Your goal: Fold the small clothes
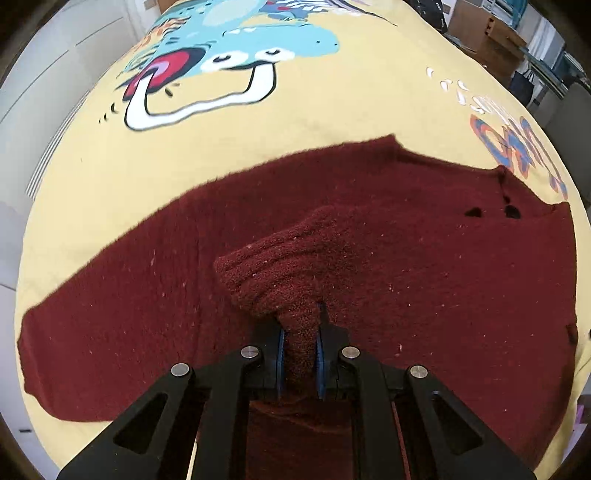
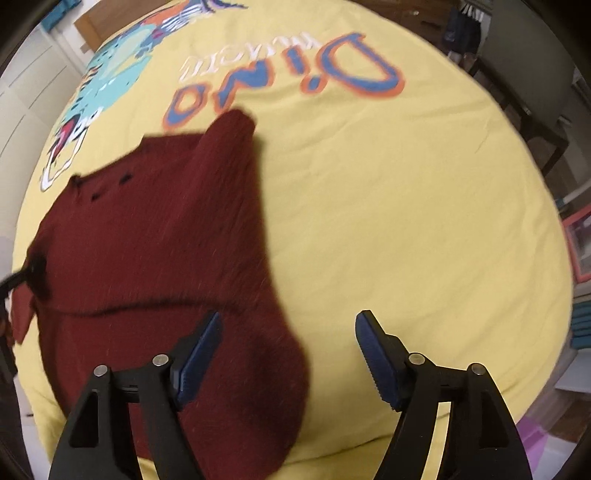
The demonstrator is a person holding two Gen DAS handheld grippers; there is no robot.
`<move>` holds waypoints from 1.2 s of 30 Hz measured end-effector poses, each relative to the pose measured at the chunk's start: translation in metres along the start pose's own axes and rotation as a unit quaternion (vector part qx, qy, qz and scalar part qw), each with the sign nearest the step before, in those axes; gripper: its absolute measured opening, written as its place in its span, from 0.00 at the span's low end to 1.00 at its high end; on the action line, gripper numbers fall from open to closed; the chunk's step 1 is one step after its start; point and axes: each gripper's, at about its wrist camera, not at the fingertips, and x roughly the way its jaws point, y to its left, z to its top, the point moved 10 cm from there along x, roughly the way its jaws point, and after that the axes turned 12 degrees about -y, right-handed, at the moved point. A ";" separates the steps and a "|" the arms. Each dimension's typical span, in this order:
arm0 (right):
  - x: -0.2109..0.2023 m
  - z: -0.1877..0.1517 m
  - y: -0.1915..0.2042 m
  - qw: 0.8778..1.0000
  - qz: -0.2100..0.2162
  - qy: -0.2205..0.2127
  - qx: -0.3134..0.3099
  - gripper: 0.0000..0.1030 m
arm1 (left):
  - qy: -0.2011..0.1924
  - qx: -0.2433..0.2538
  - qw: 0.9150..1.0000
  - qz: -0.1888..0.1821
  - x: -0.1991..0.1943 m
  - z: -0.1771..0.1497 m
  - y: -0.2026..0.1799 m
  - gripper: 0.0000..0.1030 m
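A fuzzy dark red sweater [image 1: 406, 258] lies spread on a yellow dinosaur-print cloth [image 1: 221, 155], one sleeve stretching out to the left. My left gripper [image 1: 301, 325] is shut on a bunched fold of the sweater, which rises in a ridge between its blue pads. In the right wrist view the sweater [image 2: 147, 229] fills the left half, with small dark buttonholes near its neck. My right gripper [image 2: 290, 317] is open above the sweater's near right edge. Its left finger is over the red knit and its right finger over bare yellow cloth [image 2: 406, 221]. Nothing is between its pads.
The yellow cloth covers a rounded table. White cabinets [image 1: 55, 74] stand to the left, cardboard boxes [image 1: 487, 33] at the back right. A dark chair [image 2: 532, 96] and a pink-framed box [image 2: 580, 251] sit off the table's right side.
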 end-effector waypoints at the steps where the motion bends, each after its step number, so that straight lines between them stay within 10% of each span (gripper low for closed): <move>1: 0.003 0.008 -0.002 1.000 -0.002 -0.001 0.001 0.74 | 0.000 -0.002 1.000 -0.001 0.000 -0.004 0.001 0.10; 14: 0.080 0.068 0.046 0.998 0.062 0.016 0.030 0.73 | -0.001 0.007 1.000 -0.002 -0.003 -0.005 0.003 0.11; 15: 0.085 0.067 0.048 0.997 0.061 0.020 0.030 0.60 | -0.002 0.009 1.000 -0.002 -0.003 -0.005 0.003 0.11; 16: 0.090 0.065 0.047 0.998 0.053 0.025 0.029 0.18 | -0.002 0.011 1.000 -0.001 -0.003 -0.004 0.003 0.11; 32: 0.097 0.056 0.019 0.998 0.023 0.007 0.056 0.26 | -0.015 0.062 0.998 0.028 0.018 -0.014 -0.009 0.16; 36: 0.082 0.061 0.021 0.999 0.003 -0.018 0.028 0.70 | -0.015 0.074 0.996 0.044 0.016 -0.010 -0.009 0.27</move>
